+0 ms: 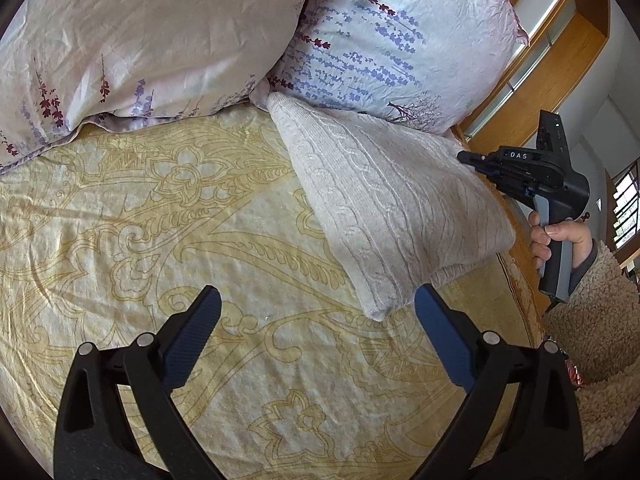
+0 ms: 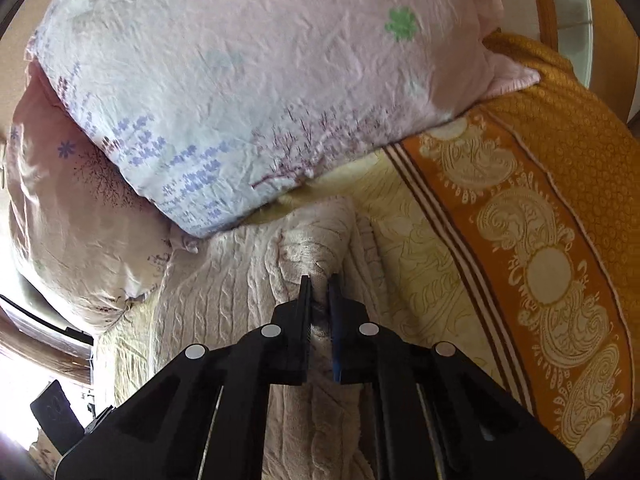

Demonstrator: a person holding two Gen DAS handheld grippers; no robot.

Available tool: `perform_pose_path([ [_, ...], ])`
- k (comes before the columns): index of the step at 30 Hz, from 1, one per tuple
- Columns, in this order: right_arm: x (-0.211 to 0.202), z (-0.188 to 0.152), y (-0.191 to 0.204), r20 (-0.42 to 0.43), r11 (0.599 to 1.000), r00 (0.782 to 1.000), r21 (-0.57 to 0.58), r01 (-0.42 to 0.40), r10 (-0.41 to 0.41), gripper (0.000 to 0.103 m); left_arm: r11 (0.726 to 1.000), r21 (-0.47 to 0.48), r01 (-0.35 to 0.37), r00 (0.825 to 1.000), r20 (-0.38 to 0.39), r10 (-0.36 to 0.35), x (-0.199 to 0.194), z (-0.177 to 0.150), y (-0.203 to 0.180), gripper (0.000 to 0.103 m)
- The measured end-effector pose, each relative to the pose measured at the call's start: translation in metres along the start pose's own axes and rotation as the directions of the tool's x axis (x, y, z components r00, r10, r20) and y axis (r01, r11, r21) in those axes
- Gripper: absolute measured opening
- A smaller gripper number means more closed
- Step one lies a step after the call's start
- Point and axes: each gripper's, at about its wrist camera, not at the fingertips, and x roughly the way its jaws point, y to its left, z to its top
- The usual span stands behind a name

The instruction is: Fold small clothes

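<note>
A cream cable-knit sweater (image 1: 384,204) lies folded on the yellow patterned bedspread (image 1: 160,216), its far end against the pillows. My left gripper (image 1: 318,300) hovers open just short of the sweater's near corner, nothing between its blue pads. My right gripper (image 1: 466,157) sits at the sweater's far right edge, held by a hand (image 1: 560,236) in a fleece sleeve. In the right wrist view the right gripper (image 2: 320,280) is shut on a bunched fold of the sweater (image 2: 240,264), knit fabric pinched between the fingers.
Two floral pillows (image 1: 400,28) (image 1: 132,36) lean at the head of the bed, touching the sweater's far end. An orange patterned border (image 2: 540,220) runs along the bed's right side. A wooden headboard and shelving (image 1: 560,52) stand behind.
</note>
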Motion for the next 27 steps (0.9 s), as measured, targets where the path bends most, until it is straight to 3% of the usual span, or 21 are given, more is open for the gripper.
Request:
perform_pose_path([
  [4, -0.007, 0.013, 0.009, 0.052, 0.996, 0.997, -0.054, 0.066, -0.063, 0.007, 1.0, -0.007, -0.001, 1.0, 0.001, 0.001, 0.0, -0.001, 0.001, 0.097],
  [8, 0.011, 0.003, -0.001, -0.005, 0.985, 0.987, -0.071, 0.159, -0.16, 0.007, 1.0, -0.002, -0.009, 1.0, 0.0, 0.009, 0.001, -0.003, 0.0, 0.097],
  [11, 0.024, -0.01, -0.017, -0.057, 0.982, 0.98, -0.039, 0.186, -0.188, 0.007, 1.0, 0.006, -0.023, 1.0, -0.004, 0.023, 0.003, -0.003, -0.002, 0.097],
  [15, 0.033, -0.015, -0.02, -0.076, 0.977, 0.974, -0.042, 0.209, -0.212, 0.007, 0.997, 0.015, -0.074, 0.997, -0.025, 0.075, 0.01, -0.002, -0.003, 0.098],
  [18, 0.033, -0.014, -0.021, -0.08, 0.981, 0.978, -0.022, 0.194, -0.195, 0.008, 0.987, 0.036, -0.154, 0.987, -0.041, 0.156, 0.016, -0.003, -0.006, 0.098],
  [20, 0.025, -0.012, -0.025, -0.074, 0.986, 0.984, 0.012, 0.164, -0.163, 0.013, 0.971, 0.066, -0.231, 0.971, -0.04, 0.234, 0.019, -0.004, -0.008, 0.098],
  [24, 0.004, -0.014, -0.033, -0.063, 0.99, 0.99, 0.06, 0.129, -0.125, 0.047, 0.938, 0.114, -0.326, 0.943, -0.03, 0.332, 0.023, -0.004, -0.012, 0.098],
  [27, -0.012, -0.023, -0.04, -0.063, 0.993, 0.995, 0.09, 0.08, -0.074, 0.054, 0.929, 0.126, -0.348, 0.934, -0.032, 0.355, 0.025, -0.003, -0.013, 0.1],
])
